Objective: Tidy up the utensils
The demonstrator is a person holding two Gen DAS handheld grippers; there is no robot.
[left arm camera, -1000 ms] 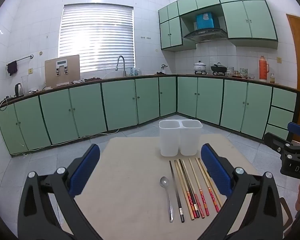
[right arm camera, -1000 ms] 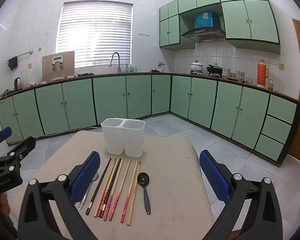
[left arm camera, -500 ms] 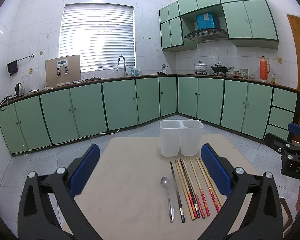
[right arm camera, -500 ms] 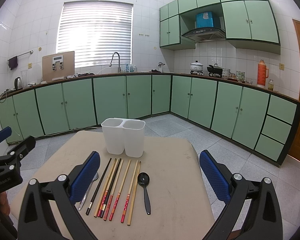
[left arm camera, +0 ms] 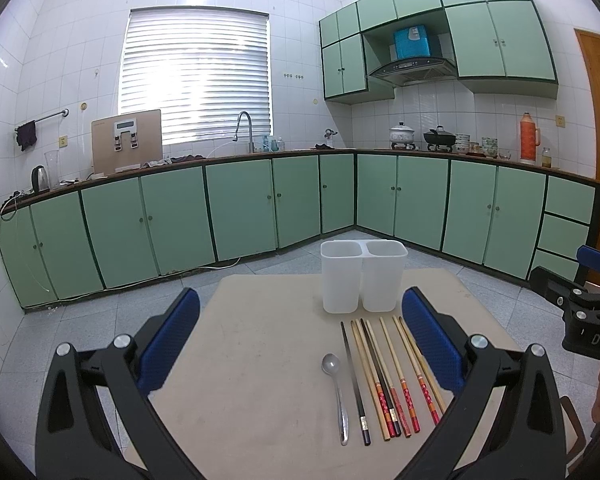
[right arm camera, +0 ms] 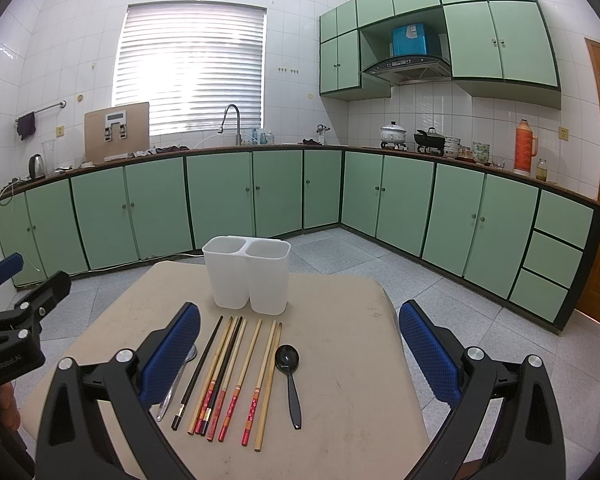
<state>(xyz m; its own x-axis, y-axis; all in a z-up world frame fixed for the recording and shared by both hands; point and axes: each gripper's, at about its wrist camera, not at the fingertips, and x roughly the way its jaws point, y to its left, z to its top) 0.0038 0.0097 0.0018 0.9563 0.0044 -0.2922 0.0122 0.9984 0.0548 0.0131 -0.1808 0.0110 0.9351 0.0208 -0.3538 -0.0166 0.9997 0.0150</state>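
A beige tabletop (right arm camera: 340,360) stands on a grey tiled floor (right arm camera: 440,292) in a kitchen lined with green cabinets (right arm camera: 228,196), under a bright window with blinds (right arm camera: 192,68). On the tabletop, a white two-compartment holder (right arm camera: 250,276) stands upright at the far side. Just in front of it a row of chopsticks (right arm camera: 228,376) lies side by side, with a silver spoon (left arm camera: 336,392) on one flank and a black spoon (right arm camera: 289,376) on the other. The left claw (left arm camera: 300,336) and right claw (right arm camera: 300,340) both hover above the tabletop, spread wide and holding nothing.
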